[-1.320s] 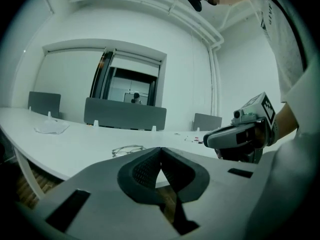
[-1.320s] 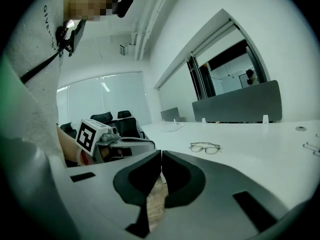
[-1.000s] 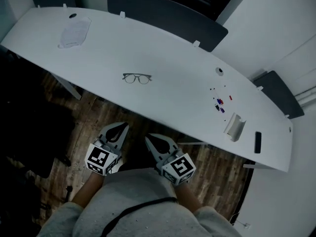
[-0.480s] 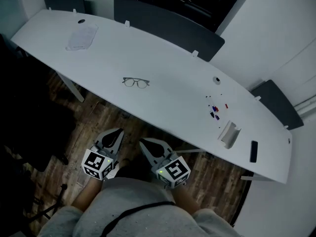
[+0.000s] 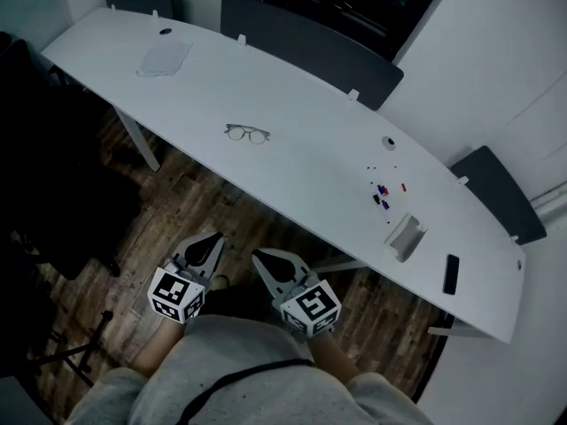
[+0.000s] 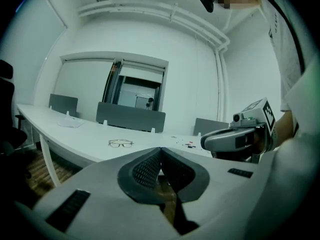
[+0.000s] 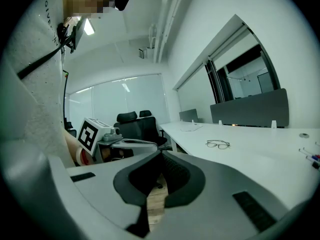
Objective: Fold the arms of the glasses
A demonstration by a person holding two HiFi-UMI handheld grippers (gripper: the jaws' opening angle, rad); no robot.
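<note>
A pair of thin-rimmed glasses [image 5: 247, 133] lies with its arms unfolded on the long white table [image 5: 292, 162], well away from both grippers. It also shows small and far off as the glasses [image 6: 120, 143] in the left gripper view and the glasses [image 7: 218, 144] in the right gripper view. My left gripper [image 5: 215, 237] and right gripper [image 5: 257, 258] hang side by side over the wooden floor, close to my body. Both are shut with nothing between the jaws.
On the table lie a crumpled white cloth [image 5: 163, 59] at the far left, several small coloured bits [image 5: 383, 193], a white holder [image 5: 403, 235] and a dark phone [image 5: 450, 274] at the right. Grey chairs [image 5: 310, 47] stand behind the table; a black office chair [image 7: 132, 126] stands at the left.
The head view has drawn back, so the table and glasses sit farther up the picture. Both grippers stay shut and side by side near my body.
</note>
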